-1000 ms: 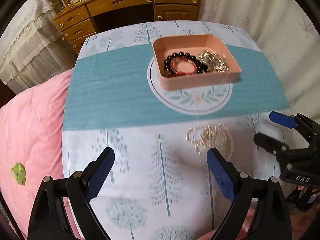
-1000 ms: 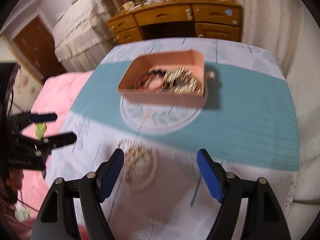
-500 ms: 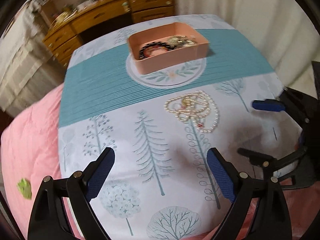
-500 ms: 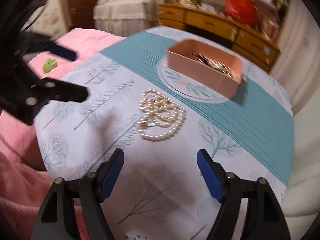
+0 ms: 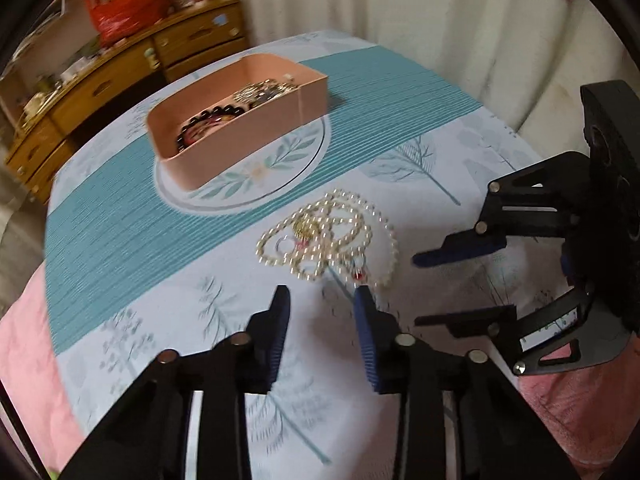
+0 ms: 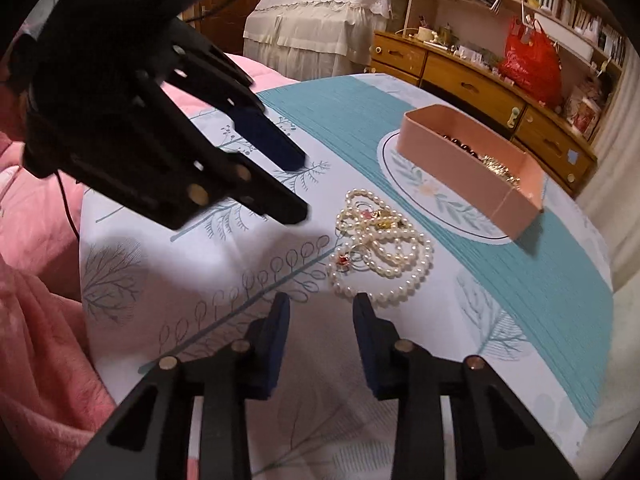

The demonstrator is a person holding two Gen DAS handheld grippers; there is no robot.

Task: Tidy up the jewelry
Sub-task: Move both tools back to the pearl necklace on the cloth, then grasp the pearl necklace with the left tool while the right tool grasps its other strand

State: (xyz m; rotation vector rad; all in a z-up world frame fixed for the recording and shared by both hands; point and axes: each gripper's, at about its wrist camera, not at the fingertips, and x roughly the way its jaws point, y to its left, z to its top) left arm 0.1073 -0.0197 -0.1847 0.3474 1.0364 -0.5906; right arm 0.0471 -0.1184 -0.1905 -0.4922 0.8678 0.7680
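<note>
Two black two-finger grippers with blue pads are pointed down at a white pearl necklace with a small gold clasp and a red charm, which is heaped in loose coils on a pale cloth printed with trees and a teal band. The left gripper is seen with its jaws closing, partly drawn in, nothing between them; its fingertips are just short of the near edge of the pearls, and whether that edge is touched cannot be told. The right gripper is likewise closing and empty-jawed, with the nearest loop of pearls just beyond its right fingertip. In the left wrist view the right gripper is seen at the right of the necklace, apart from it. A shallow rectangular pink tray is set farther back on the teal band, over a round leaf motif, and dark bead bracelets and gold-coloured pieces are held in it. A wooden chest of drawers and a red bag are seen behind.
</note>
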